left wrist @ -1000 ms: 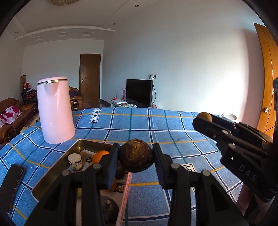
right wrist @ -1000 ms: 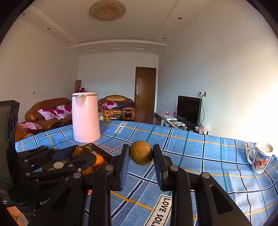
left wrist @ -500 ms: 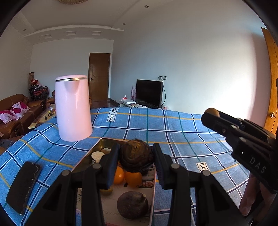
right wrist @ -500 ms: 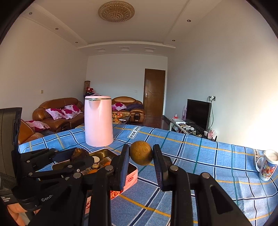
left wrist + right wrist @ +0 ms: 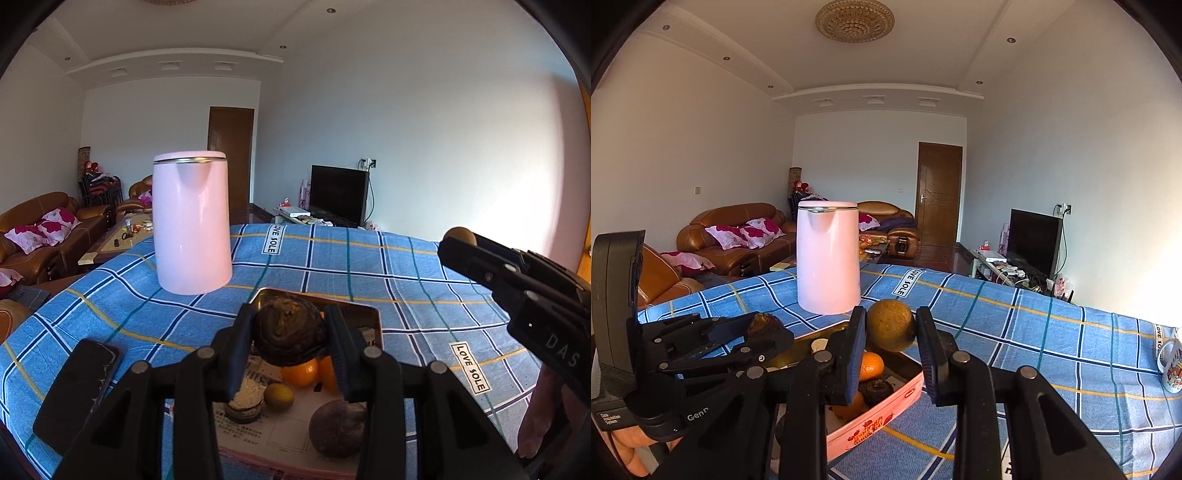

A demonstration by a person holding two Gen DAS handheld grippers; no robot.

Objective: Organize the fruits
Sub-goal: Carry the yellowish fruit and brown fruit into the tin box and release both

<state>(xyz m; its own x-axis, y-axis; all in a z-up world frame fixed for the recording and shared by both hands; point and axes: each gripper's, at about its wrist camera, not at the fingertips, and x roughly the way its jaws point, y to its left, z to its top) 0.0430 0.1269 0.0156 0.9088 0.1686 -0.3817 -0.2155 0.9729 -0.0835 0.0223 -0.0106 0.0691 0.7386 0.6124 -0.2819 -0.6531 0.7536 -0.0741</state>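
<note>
L gripper (image 5: 290, 341): clenched on a dark, wrinkled brown fruit (image 5: 289, 335), held above the pink tin tray (image 5: 375, 321). R gripper (image 5: 891, 341): clenched on a round tan fruit (image 5: 891, 325), held above the tray's right rim (image 5: 882, 421). Both fruits are off the table (image 5: 369, 266), pinched between the finger pads.

Tray contents, L wrist view:
- two oranges (image 5: 301, 371), side by side under the L gripper;
- small yellow-green fruit (image 5: 279, 397), just beside the oranges;
- large brown round fruit (image 5: 338, 428), near the tray's near end;
- small round jar (image 5: 245, 400), left of the yellow-green fruit.

Tray sits on the blue checked cloth, w/ a printed paper liner inside.

Other items on the table:
- pink kettle (image 5: 190, 221), upright, beyond the tray toward the far left corner;
- black phone (image 5: 79, 387), flat, near the left edge, apart from the tray;
- printed mug (image 5: 1172, 369), near the right edge, well apart from the tray.

In the R wrist view the L gripper (image 5: 768, 332) shows at left over the tray.
</note>
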